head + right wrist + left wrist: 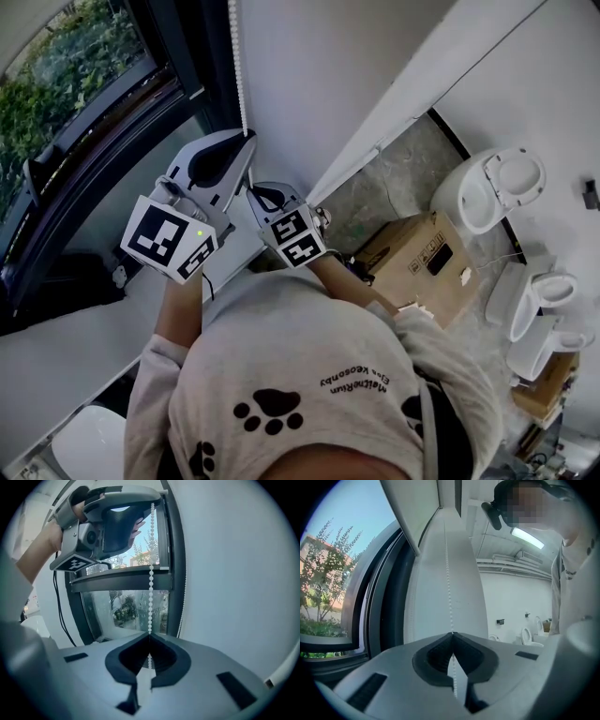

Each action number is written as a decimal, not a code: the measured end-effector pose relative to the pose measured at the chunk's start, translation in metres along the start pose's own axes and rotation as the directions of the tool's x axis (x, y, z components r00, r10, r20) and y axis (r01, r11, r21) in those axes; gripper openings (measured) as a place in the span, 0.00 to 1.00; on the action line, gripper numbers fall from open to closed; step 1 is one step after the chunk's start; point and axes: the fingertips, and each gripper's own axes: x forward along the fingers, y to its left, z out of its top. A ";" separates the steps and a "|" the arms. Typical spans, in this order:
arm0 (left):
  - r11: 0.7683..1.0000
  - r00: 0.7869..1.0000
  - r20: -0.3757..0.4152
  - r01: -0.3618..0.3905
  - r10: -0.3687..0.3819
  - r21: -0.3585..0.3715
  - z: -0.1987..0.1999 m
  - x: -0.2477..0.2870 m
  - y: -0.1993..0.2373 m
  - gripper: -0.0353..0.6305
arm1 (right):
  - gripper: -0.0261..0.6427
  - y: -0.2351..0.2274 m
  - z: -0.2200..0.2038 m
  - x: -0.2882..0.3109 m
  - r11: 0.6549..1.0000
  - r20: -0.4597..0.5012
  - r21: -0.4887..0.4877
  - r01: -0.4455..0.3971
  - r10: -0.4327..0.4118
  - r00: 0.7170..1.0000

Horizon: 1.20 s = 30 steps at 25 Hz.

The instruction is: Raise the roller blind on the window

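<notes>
The blind's bead chain (237,56) hangs straight down the white wall (309,75) just beside the dark window frame (187,56). In the head view it comes in at 12 o'clock and ends at the grippers a little left of centre. The blind's own cloth cannot be picked out for sure.

The left gripper (249,139) is the upper one. Its jaws are pressed together with the chain pinched at their tips, and beads run on through the hollow behind them. The left gripper view shows the chain (448,588) climbing from the left gripper (451,633) towards 12 o'clock.

The right gripper (253,191) sits just below on the same strand, its jaws also clamped on the chain. In the right gripper view the chain (151,588) rises from the right gripper (150,636) to the left gripper (154,501) at 12 o'clock.

In the head view the window (84,112) with greenery outside fills 10 o'clock. A cardboard box (422,262) stands on the floor at 3 o'clock, and a toilet (492,187) lies at 2 o'clock. The person's grey shirt (300,375) with paw prints is at 6 o'clock.
</notes>
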 end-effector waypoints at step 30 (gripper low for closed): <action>0.985 0.999 0.023 0.039 -0.036 -0.167 -0.032 -0.006 -0.003 0.06 | 0.19 -0.012 0.028 -0.036 0.999 0.136 0.039 0.017 -0.023 0.991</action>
